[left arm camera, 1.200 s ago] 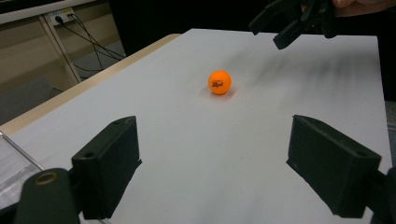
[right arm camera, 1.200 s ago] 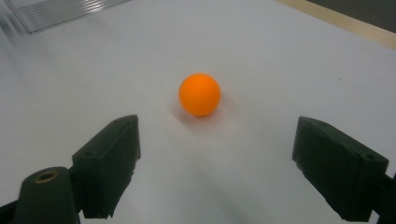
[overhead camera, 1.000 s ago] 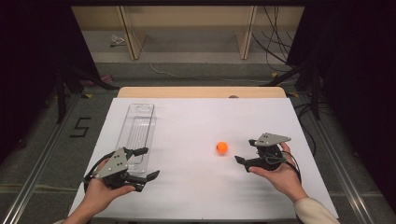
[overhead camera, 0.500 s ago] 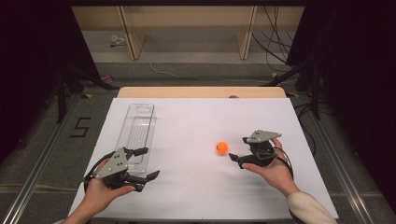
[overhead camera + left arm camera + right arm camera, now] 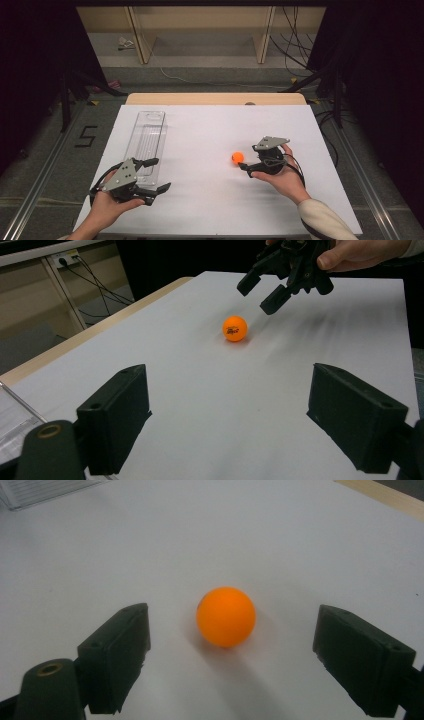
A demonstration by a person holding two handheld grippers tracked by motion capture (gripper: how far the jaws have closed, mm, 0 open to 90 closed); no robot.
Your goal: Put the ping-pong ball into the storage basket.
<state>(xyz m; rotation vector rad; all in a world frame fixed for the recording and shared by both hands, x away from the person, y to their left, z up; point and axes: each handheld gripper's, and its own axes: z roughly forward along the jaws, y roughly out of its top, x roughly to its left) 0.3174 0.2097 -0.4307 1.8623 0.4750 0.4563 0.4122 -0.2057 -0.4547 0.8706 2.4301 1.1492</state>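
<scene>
1. On the white desk [image 5: 210, 145], right of its middle, sits an orange ball [image 5: 238, 158], resting free on the bare surface.
2. Just beside that ball, on its right in the high view, the right gripper [image 5: 246, 169] is held in the person's right hand [image 5: 282, 177], its tips pointing at the ball without touching it.
3. Its jaws stand wide apart; in the right gripper view the ball [image 5: 226, 616] lies between the 2 black jaws, a little ahead of them, with a clear gap on each side.
4. At the desk's near left, the left gripper [image 5: 157, 175] is held in the left hand [image 5: 107, 207], well apart from the ball.
5. Its jaws are also spread wide and hold nothing; the left gripper view looks across the desk at the ball [image 5: 235, 328], far ahead, with the other gripper [image 5: 265, 287] just beyond it.
6. Along the left side lies a clear plastic tray [image 5: 147, 137], long and narrow, its near end just beside the left gripper's farther jaw.
7. Printing shows on the ball in the left gripper view, too small to read.
</scene>
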